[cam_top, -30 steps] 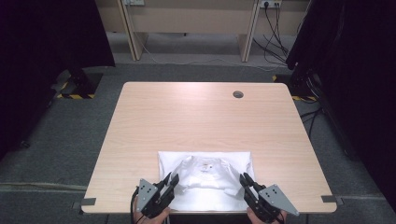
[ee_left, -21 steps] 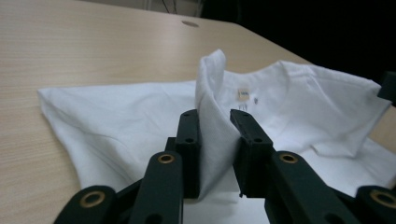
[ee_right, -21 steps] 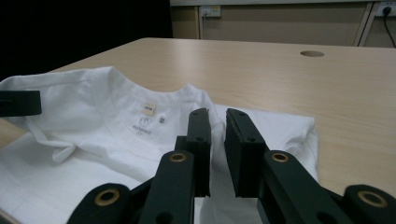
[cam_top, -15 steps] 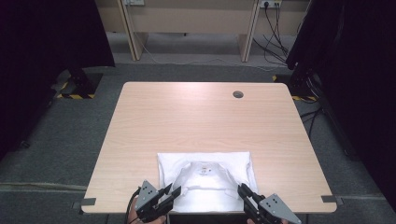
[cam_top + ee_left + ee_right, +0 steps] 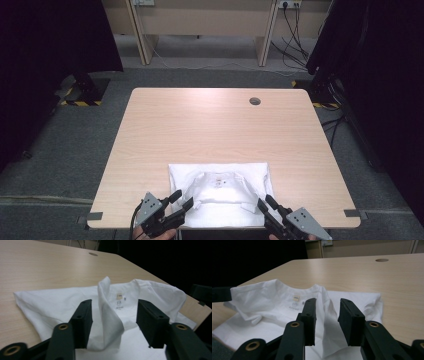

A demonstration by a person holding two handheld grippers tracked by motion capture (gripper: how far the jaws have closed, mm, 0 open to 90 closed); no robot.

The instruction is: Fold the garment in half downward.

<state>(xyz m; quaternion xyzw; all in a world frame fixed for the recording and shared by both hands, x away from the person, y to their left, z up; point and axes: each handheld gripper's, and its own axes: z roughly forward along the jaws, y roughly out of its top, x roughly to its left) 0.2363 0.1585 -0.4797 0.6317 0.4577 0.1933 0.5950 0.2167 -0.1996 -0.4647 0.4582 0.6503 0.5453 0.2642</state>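
As both jaws part, fabric folds of the white shirt [image 5: 220,192] stand between them.

In the high view the tabletop [image 5: 220,130] lies bare across the upper and middle frame, broken only by a flush round cable hole [image 5: 255,101] at upper right, so a tool can sweep there freely. The folded white shirt [image 5: 220,192] fills the lower centre near the front edge. Bare strips of tabletop run past it at lower left and lower right.
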